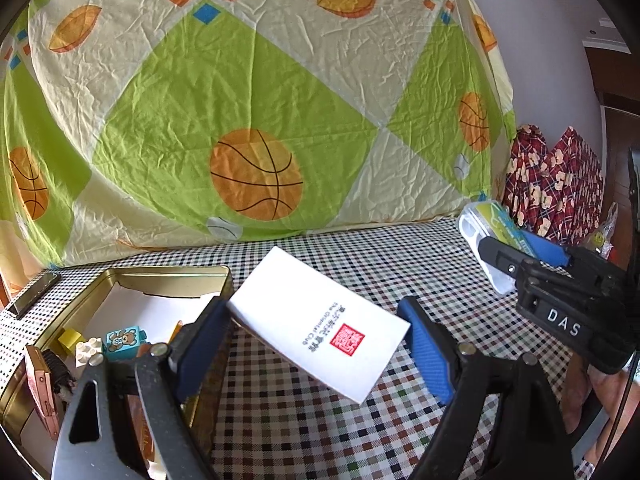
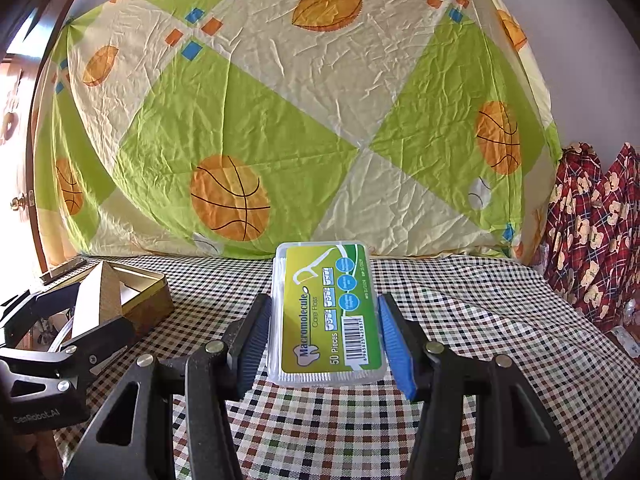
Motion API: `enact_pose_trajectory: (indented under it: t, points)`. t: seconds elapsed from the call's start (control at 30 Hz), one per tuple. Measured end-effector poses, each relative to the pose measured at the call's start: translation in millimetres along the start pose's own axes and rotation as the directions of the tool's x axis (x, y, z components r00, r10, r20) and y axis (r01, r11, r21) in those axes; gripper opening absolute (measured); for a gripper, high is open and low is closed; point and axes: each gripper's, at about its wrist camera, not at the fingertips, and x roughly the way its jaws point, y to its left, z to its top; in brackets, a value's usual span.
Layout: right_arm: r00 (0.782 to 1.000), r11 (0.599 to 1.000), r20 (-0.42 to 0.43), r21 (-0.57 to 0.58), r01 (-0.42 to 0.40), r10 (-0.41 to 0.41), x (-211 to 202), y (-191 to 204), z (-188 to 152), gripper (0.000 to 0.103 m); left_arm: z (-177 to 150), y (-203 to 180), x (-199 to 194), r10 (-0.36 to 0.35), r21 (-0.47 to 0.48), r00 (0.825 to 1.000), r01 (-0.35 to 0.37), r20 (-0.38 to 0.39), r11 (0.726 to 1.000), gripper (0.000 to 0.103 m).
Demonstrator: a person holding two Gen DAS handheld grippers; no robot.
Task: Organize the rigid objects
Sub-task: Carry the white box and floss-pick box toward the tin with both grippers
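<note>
My left gripper [image 1: 314, 314] is shut on a white box [image 1: 320, 320] with a red stamp, which hangs tilted above the checked tablecloth [image 1: 320, 420]. To its left lies an open gold tin [image 1: 120, 276] holding a teal bear block [image 1: 122, 342], a yellow block [image 1: 70, 340] and a white brick [image 1: 89, 350]. My right gripper [image 2: 324, 312] is shut on a clear dental floss box [image 2: 330, 316] with a green label, its blue pads pressing both long sides. The left wrist view shows that right gripper [image 1: 516, 246] at the right, with the floss box [image 1: 484, 224]. In the right wrist view the white box [image 2: 98, 296] appears edge-on at the left, before the tin [image 2: 150, 292].
A sheet printed with basketballs [image 1: 256, 120] hangs as a wall behind the table. Red plaid fabric with bears [image 1: 552, 184] is piled at the right edge. A dark flat device [image 1: 34, 292] lies at the far left, and a copper-coloured case [image 1: 40, 388] stands by the tin.
</note>
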Motion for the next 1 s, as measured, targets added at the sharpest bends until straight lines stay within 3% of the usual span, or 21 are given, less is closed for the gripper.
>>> enact_pose_trajectory:
  t: [1.0]
  points:
    - [0.993, 0.993, -0.002, -0.033, -0.114, 0.114, -18, 39, -6, 0.056, -9, 20, -39, 0.021, -0.036, 0.997, -0.018, 0.069, 0.999, 0.086]
